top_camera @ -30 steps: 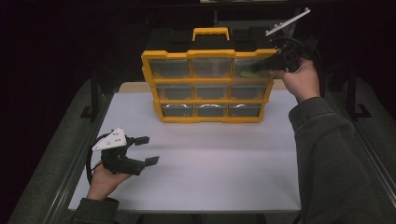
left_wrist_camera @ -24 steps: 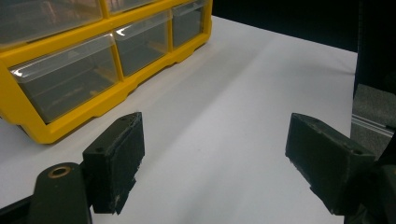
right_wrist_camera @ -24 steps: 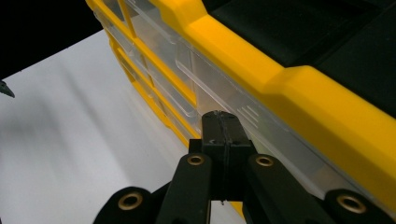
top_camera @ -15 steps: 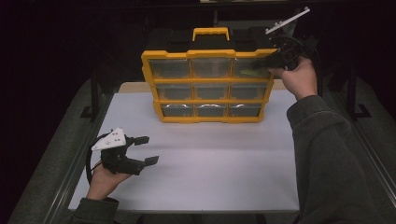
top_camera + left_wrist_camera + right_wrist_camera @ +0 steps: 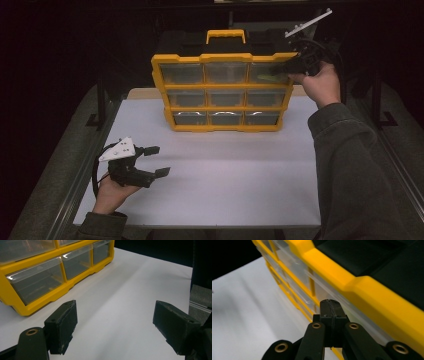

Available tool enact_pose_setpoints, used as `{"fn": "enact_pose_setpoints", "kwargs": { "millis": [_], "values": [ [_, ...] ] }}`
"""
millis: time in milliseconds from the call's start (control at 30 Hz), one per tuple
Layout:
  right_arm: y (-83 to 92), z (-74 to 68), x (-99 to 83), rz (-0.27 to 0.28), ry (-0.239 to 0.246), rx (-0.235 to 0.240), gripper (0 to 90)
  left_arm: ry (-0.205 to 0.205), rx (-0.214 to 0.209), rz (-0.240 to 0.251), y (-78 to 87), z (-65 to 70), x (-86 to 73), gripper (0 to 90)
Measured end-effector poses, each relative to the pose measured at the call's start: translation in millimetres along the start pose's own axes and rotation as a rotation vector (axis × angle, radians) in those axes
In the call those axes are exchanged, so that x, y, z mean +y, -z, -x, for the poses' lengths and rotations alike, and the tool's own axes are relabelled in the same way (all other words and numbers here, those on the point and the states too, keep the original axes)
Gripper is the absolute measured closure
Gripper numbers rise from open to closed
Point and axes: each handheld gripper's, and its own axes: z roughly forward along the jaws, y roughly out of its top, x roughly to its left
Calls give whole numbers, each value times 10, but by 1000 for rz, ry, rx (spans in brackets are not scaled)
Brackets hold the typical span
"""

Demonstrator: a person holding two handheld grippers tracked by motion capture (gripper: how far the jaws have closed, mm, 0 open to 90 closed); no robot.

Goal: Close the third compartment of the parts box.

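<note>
Pressing closed right tongs (image 5: pixel 331 305) against organizer (image 5: pixel 225 90); left tongs (image 5: pixel 113 325) wide, empty.

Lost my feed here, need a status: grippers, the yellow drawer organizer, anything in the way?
Right gripper shut at top-right drawer of organizer. Left gripper open, low over table. Organizer upright, drawers in. Nothing in the way.

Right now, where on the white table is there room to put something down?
The biggest bare patch of the white table lies in front of the yellow drawer box, between the left gripper and the sleeve. A narrower strip runs left of the box. It is crowded at the box's top right drawer, where the right gripper sits shut.
</note>
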Motion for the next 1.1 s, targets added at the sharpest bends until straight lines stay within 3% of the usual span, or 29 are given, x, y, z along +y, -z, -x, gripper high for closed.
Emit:
{"fn": "enact_pose_setpoints", "kwargs": {
  "millis": [100,233,433,700,900,1100],
  "values": [
    [11,-57,-30,13,4,57,782,0,2,2,0,-5,1,198],
    [14,-131,-86,32,15,81,719,4,1,-1,-6,0,-3,198],
    [-22,-206,-198,71,33,122,543,7,-1,-2,-14,8,1,197],
    [-68,-293,-311,109,38,141,343,7,-2,-1,-15,10,1,194],
    [-94,-346,-377,124,44,151,247,7,-3,1,-4,4,3,194],
    [-128,-387,-457,128,48,139,218,12,0,-1,-6,6,5,185]
  ]
}}
